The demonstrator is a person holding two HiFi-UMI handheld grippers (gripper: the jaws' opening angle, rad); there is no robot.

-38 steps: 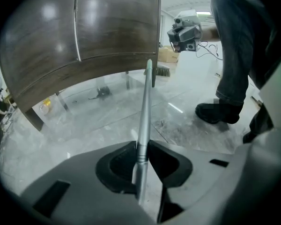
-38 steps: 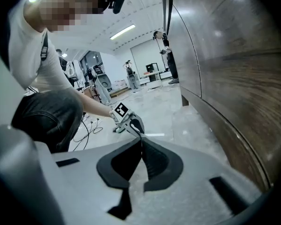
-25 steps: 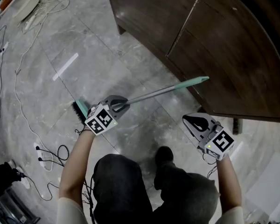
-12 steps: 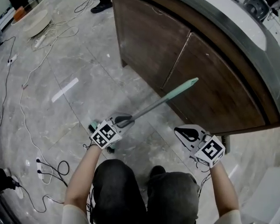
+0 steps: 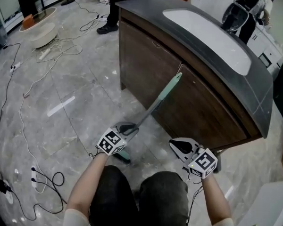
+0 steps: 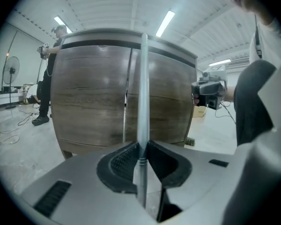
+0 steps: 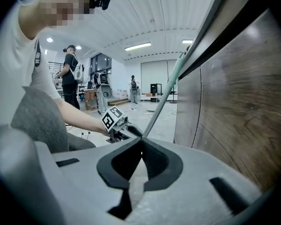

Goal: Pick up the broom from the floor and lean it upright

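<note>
The broom has a long metal pole (image 5: 151, 108) with a teal grip (image 5: 172, 83) at its top and a teal brush head (image 5: 122, 156) at the low end. My left gripper (image 5: 128, 128) is shut on the pole just above the brush; the pole slants up and away toward the counter. In the left gripper view the pole (image 6: 142, 88) stands upright, pinched between the pads (image 6: 126, 159). My right gripper (image 5: 178, 146) hangs to the right, apart from the broom, shut with nothing in it. Seen from the right gripper (image 7: 141, 144), the pole (image 7: 165, 97) rises from the left gripper (image 7: 115, 123).
A curved dark wooden counter (image 5: 188, 93) with a grey top stands just ahead. Cables (image 5: 21, 102) and a power strip (image 5: 34, 175) lie on the marble floor at left. A person (image 5: 111, 6) stands beyond the counter. A coffee machine (image 5: 245, 8) is at the far right.
Both grippers have risen. The broom's handle has swung from nearly level to steeply tilted toward the counter, with the brush end now below my left gripper.
</note>
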